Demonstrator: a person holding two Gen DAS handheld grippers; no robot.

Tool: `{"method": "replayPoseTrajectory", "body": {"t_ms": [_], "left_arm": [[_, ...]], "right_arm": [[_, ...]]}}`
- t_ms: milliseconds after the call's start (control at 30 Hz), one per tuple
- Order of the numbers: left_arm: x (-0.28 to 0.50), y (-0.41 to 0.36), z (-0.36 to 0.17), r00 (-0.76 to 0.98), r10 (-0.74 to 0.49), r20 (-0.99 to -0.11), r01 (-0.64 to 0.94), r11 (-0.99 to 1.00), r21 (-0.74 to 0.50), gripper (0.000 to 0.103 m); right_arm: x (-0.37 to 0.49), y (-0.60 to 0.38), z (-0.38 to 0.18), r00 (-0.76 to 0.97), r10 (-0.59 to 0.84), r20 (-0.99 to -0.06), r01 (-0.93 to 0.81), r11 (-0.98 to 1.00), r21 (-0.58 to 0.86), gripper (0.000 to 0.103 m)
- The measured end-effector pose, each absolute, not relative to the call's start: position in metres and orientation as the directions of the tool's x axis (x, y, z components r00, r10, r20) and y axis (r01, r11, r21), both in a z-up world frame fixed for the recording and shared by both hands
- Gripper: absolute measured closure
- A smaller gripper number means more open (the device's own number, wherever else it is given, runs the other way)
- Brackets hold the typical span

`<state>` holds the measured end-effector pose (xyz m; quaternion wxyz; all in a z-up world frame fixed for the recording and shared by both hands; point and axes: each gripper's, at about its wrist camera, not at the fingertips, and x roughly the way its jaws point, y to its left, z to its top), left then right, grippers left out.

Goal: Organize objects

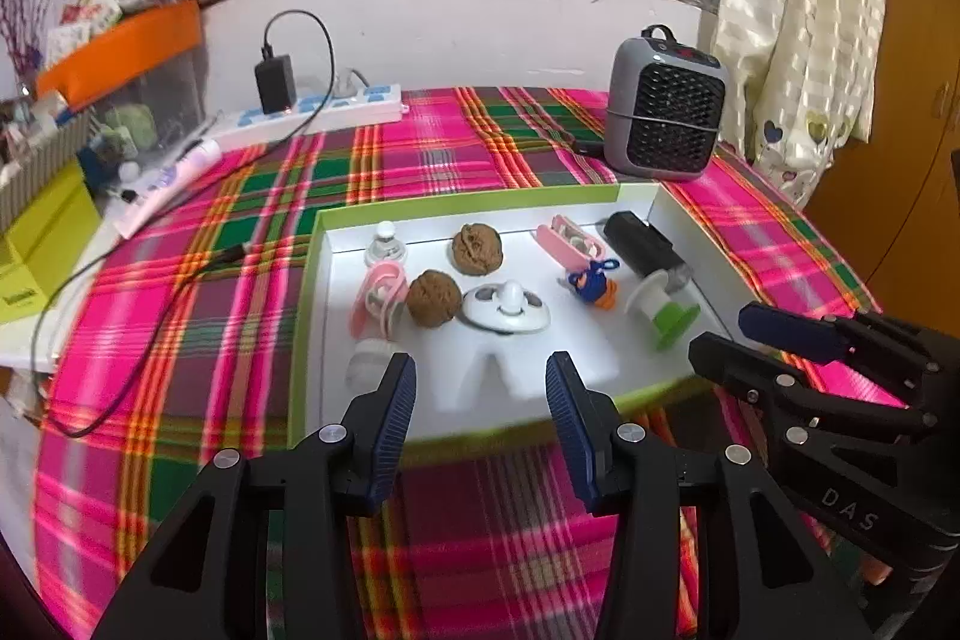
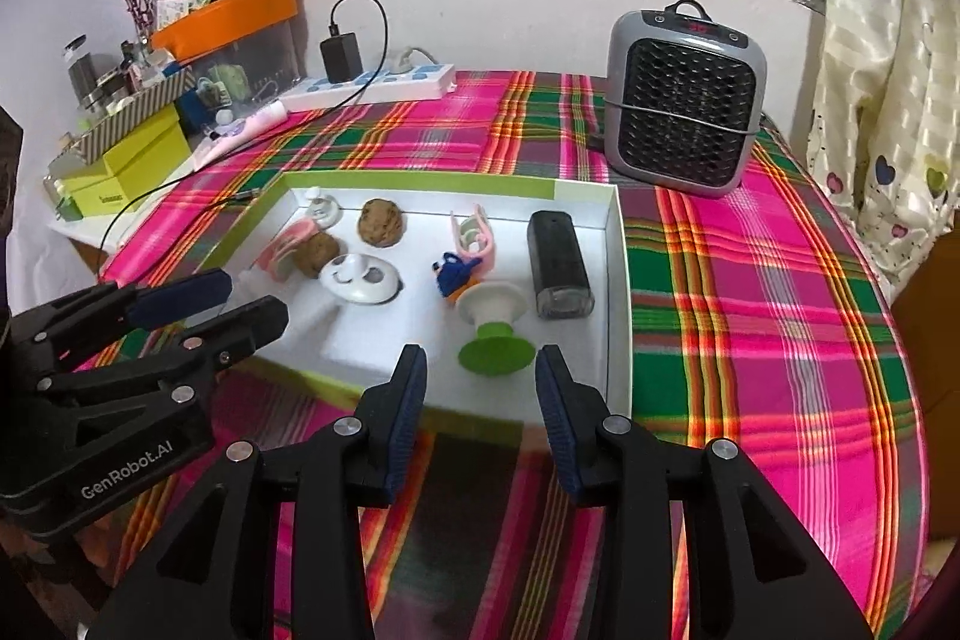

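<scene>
Nearest the cameras, the left claw and the right claw both hang over the near edge of the tray, jaws partly apart and with nothing between them. Neither claw touches any object.

The tray, white inside with a green rim, sits on the plaid-covered counter. All small objects visible are already inside it. Toward its near edge: a white tooth-shaped holder, a small pale bottle lying on its side, and a green-and-white spool. Mid-tray: a white disc with a knob, a brown walnut, a pink clip and a blue-and-orange toy. At the far wall: a second walnut, a second pink clip, a small clear bottle and a black box.

Beyond the tray stand a grey heater and a power strip, neither judged part of the task.

Assessment: collection appears complete or nearly so, as no loose small item lies on the cloth near the tray. Remaining work, if any, would be tidying the arrangement within the tray, where like items lie near but not paired
</scene>
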<state>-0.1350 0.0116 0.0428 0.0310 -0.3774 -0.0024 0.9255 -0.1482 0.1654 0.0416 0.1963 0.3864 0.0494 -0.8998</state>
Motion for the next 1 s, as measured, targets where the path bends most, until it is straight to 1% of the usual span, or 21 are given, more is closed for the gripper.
{"method": "replayPoseTrajectory", "body": {"t_ms": [133,300,633,733,1000], "left_arm": [[-0.118,0.011,0.044,-0.715,0.065,-0.697,-0.047,-0.998,-0.046,0.059],[-0.101,0.011,0.042,-0.716,0.041,-0.697,-0.028,-0.999,-0.030,0.059],[-0.075,0.007,0.025,-0.690,-0.009,-0.724,0.016,-1.000,-0.002,0.059],[-0.068,0.007,0.022,-0.689,-0.031,-0.724,0.034,-0.999,0.011,0.057],[-0.055,0.011,0.011,-0.674,-0.027,-0.738,0.033,-0.999,0.007,0.056]], "right_arm": [[-0.134,0.165,0.042,-0.627,-0.310,-0.715,0.390,-0.919,0.056,0.064],[-0.119,0.167,0.041,-0.631,-0.299,-0.716,0.383,-0.923,0.047,0.064],[-0.098,0.172,0.023,-0.602,-0.282,-0.748,0.359,-0.931,0.062,0.064],[-0.091,0.173,0.017,-0.598,-0.266,-0.756,0.351,-0.935,0.051,0.064],[-0.078,0.179,0.008,-0.591,-0.245,-0.769,0.333,-0.942,0.045,0.064]]}}
